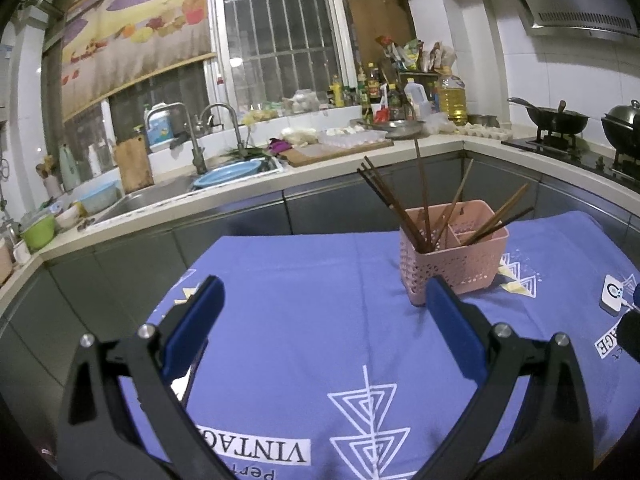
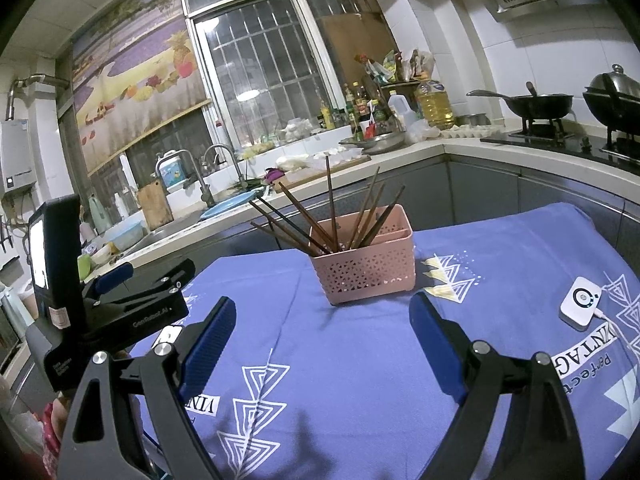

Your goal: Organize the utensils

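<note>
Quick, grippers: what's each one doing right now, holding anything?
Left gripper: open, holding nothing.
Right gripper: open, holding nothing.

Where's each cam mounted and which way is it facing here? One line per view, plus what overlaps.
Left wrist: on the left gripper, facing forward over the blue cloth toward the pink basket of chopsticks; its own two open fingers show.
Right wrist: on the right gripper, facing the same basket; its own open fingers show, with the left gripper's body at the left edge.
Shared: basket, chopsticks, cloth, white device, sink and stove counter.
</note>
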The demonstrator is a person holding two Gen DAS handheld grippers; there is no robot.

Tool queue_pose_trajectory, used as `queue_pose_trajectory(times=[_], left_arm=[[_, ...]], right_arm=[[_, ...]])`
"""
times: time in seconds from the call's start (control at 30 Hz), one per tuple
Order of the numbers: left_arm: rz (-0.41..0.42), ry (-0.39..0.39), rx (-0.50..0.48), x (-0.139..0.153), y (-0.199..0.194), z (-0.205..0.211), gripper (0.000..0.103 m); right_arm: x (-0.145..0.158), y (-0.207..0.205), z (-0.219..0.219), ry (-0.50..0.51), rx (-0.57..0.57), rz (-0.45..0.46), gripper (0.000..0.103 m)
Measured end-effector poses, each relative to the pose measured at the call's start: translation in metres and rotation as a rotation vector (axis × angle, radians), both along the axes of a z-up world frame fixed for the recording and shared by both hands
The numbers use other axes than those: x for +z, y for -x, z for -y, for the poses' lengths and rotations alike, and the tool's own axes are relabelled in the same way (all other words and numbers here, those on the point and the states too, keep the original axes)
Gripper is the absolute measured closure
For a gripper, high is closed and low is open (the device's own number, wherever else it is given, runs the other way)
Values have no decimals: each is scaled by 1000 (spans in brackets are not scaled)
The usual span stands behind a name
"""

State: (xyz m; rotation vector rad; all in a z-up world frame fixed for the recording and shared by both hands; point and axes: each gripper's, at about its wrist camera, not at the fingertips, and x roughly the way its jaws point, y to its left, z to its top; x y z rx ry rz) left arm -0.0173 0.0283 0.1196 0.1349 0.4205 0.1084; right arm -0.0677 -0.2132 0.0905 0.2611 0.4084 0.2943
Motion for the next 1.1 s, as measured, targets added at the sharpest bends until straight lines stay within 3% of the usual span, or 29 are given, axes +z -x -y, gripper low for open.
queue_pose_trajectory(times=[1.1], left_arm=[[4,13,-63,2,4,24,6]], right_arm=[[-5,0,14,-65,-22,-28,16]])
